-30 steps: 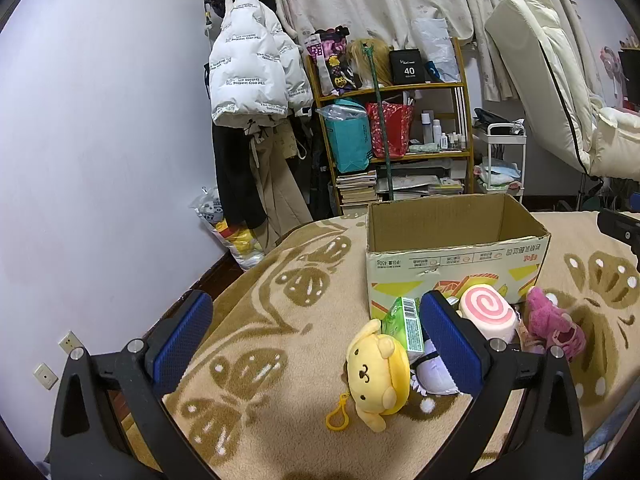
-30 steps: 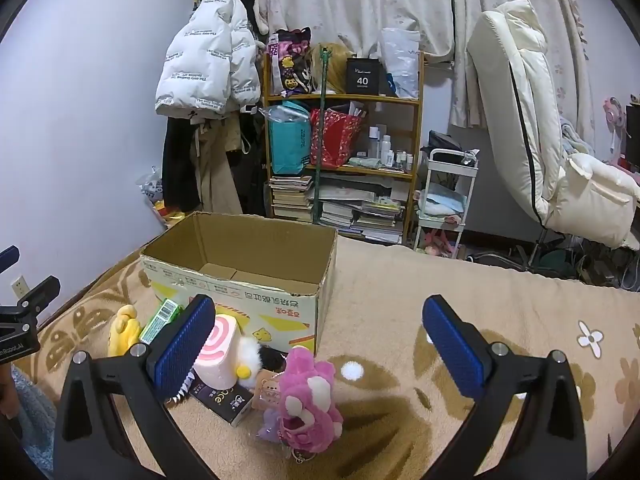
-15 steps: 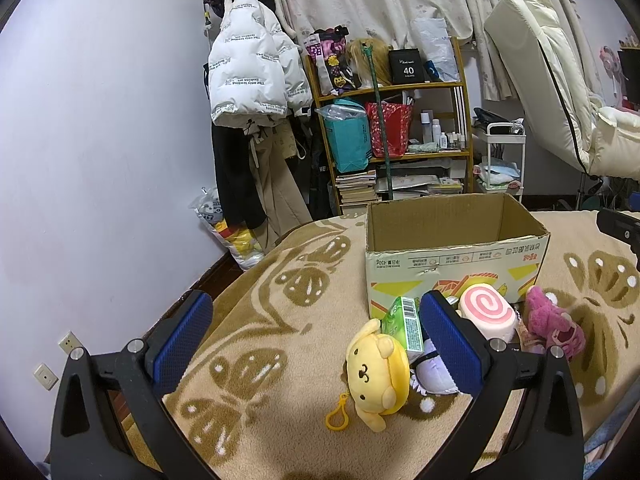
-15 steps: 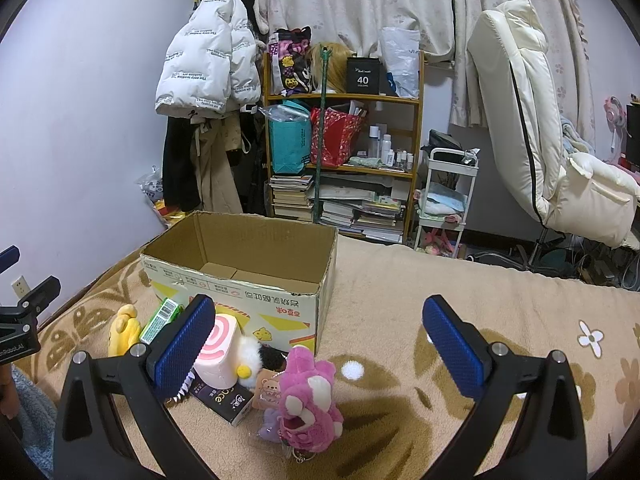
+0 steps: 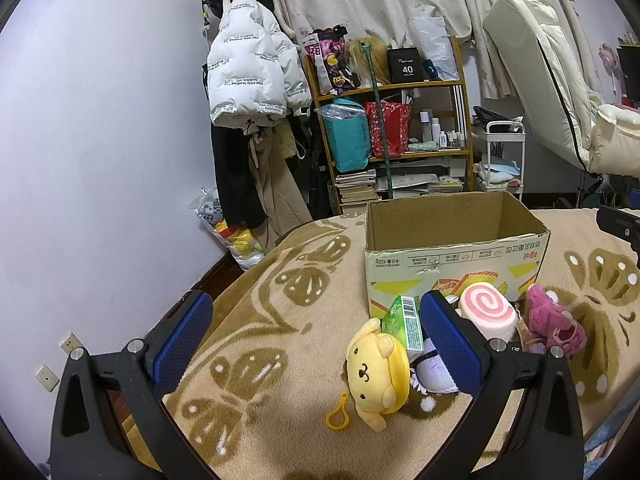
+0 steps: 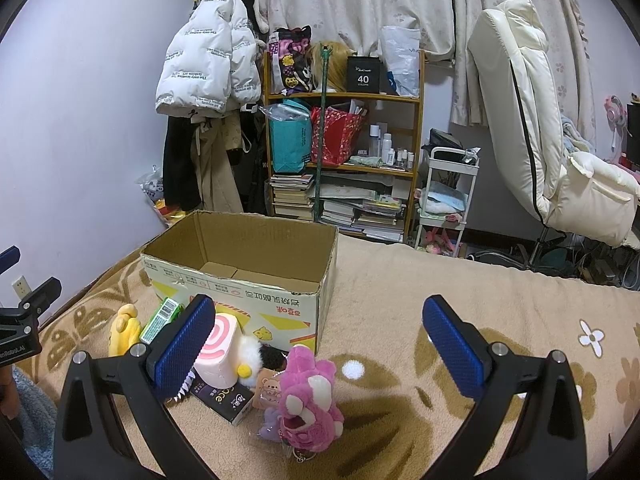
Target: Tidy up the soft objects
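- Left wrist view: the left gripper point(image 5: 316, 340) hangs over the blanket point(image 5: 280, 320) with its two blue-padded fingers point(image 5: 182, 338) spread wide and nothing between them.
- Just inside its right finger lies a yellow dog plush point(image 5: 378, 376), face up, with a yellow clip on the blanket beside it.
- A green packet point(image 5: 404, 326) leans against the plush's top, between it and the cardboard box point(image 5: 452, 256) farther ahead.
- Behind that right finger sit a pale purple plush point(image 5: 434, 368), partly hidden, and a pink swirl roll point(image 5: 486, 310); a pink bear plush point(image 5: 554, 322) lies to the right of the roll.
- The box stands open, its near wall touching or almost touching the roll; its floor is hidden from this side.
- Right wrist view: the right gripper point(image 6: 316, 342) is likewise spread apart and holds nothing.
- Between its fingers, nearer the left one, the pink bear plush point(image 6: 310, 400) sits upright on the blanket point(image 6: 400, 280).
- Beside the left finger are the pink swirl roll point(image 6: 218, 348), a white-and-black fluffy toy point(image 6: 256, 356) and a dark small carton point(image 6: 222, 400).
- The yellow dog plush point(image 6: 124, 326) and green packet point(image 6: 160, 318) lie farther left, beyond that finger.
- The cardboard box point(image 6: 248, 276) stands ahead and to the left, and the part of its floor that shows is bare.
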`<action>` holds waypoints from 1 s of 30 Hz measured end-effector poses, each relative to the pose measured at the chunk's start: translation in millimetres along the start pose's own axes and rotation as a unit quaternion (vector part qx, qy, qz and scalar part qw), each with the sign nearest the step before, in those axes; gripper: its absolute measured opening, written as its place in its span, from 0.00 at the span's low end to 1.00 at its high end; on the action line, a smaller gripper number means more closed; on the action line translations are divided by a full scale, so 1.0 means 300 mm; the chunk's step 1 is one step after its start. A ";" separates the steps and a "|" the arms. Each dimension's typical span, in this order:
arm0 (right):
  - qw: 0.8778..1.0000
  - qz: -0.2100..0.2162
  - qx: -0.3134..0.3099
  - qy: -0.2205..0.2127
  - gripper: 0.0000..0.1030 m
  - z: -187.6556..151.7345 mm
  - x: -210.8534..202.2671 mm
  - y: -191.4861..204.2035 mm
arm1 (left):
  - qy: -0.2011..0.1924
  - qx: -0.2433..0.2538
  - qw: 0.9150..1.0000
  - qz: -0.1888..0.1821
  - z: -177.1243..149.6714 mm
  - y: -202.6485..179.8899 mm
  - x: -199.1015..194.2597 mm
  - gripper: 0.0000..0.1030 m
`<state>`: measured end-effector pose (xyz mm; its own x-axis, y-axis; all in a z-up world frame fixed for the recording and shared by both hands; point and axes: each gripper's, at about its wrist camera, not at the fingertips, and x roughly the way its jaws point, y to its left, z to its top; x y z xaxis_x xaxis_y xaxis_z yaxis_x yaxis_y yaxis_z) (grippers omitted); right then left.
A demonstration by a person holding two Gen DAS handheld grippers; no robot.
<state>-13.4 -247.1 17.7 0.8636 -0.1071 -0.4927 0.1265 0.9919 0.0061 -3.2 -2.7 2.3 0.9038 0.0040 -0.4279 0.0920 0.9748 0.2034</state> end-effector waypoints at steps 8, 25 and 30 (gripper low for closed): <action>1.000 0.000 0.000 0.000 1.00 0.000 0.000 0.001 | 0.000 0.002 1.000 0.001 -0.002 -0.006 -0.001 0.99; 1.000 0.001 0.000 0.001 1.00 -0.002 0.004 0.001 | 0.002 0.004 1.000 0.001 -0.017 -0.012 0.004 0.99; 1.000 0.000 0.000 0.001 1.00 -0.002 0.005 0.001 | 0.003 0.004 1.000 0.001 -0.017 -0.013 0.003 0.99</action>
<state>-12.4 -247.0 16.4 0.8626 -0.1064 -0.4946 0.1264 0.9920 0.0070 -4.8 -5.3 -3.4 0.9019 0.0081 -0.4319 0.0928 0.9728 0.2120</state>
